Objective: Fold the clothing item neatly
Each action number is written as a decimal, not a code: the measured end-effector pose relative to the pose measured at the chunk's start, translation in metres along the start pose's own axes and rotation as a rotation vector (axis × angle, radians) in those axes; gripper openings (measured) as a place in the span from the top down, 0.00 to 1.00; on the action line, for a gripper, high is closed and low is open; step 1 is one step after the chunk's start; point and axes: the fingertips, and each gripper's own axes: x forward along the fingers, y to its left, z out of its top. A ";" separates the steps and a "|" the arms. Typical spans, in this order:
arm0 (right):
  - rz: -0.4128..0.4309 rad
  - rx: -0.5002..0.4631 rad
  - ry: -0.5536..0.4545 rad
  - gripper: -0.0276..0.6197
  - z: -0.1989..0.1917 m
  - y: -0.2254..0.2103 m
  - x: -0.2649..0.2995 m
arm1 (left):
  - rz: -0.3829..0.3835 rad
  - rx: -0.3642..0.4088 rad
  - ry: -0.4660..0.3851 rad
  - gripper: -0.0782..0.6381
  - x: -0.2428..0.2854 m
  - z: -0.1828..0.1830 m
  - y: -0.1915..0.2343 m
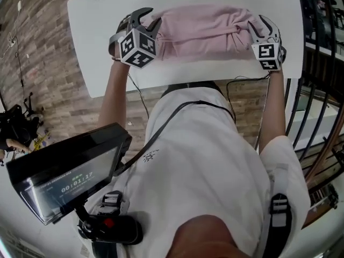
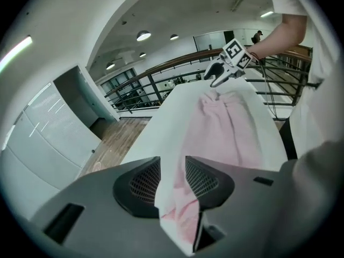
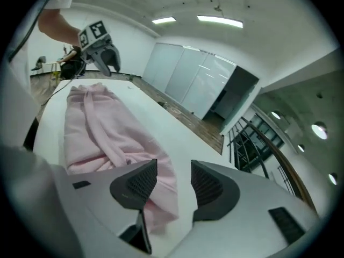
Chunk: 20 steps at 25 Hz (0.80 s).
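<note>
**Jaws wide at both ends**

Head view: the pink garment (image 1: 204, 28) lies as a band across the white table (image 1: 177, 77), with the left gripper (image 1: 144, 16) and right gripper (image 1: 258, 26) at its ends.

Left gripper view: jaws spread, with the cloth between them unpinched.

Right gripper view: jaws apart, the garment's edge between them and not gripped.

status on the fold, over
Left gripper open, right gripper open, one at each garment end. Garment bunched lengthways on table, not gripped. Nothing in the way.

A white counter (image 1: 102, 69) stands on a wood-plank floor (image 1: 43, 58). Black railing (image 1: 322, 58) runs at the right. A dark screen (image 1: 64, 179) with pale digits sits lower left, and round ceiling lights (image 2: 143, 35) glow overhead
</note>
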 end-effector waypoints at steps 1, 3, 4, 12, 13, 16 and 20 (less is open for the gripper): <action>-0.030 0.030 0.015 0.64 -0.010 0.000 -0.005 | 0.005 0.003 -0.003 0.72 -0.003 0.001 -0.017; -0.040 0.121 0.015 0.83 -0.022 0.014 -0.016 | 0.012 -0.029 -0.022 0.85 -0.007 0.001 -0.054; -0.025 0.177 -0.001 0.95 -0.022 0.025 -0.020 | 0.010 -0.057 -0.029 0.88 -0.006 0.000 -0.073; -0.021 0.494 -0.012 0.95 -0.037 0.094 0.000 | 0.158 -0.429 -0.039 0.89 0.032 -0.028 -0.117; -0.048 0.500 0.012 0.95 -0.046 0.092 0.004 | 0.178 -0.480 -0.031 0.89 0.033 -0.038 -0.112; -0.079 0.484 0.073 0.95 -0.069 0.083 0.018 | 0.182 -0.594 0.006 0.89 0.040 -0.071 -0.106; -0.059 0.575 0.065 0.95 -0.079 0.075 0.028 | 0.176 -0.621 0.010 0.89 0.050 -0.085 -0.108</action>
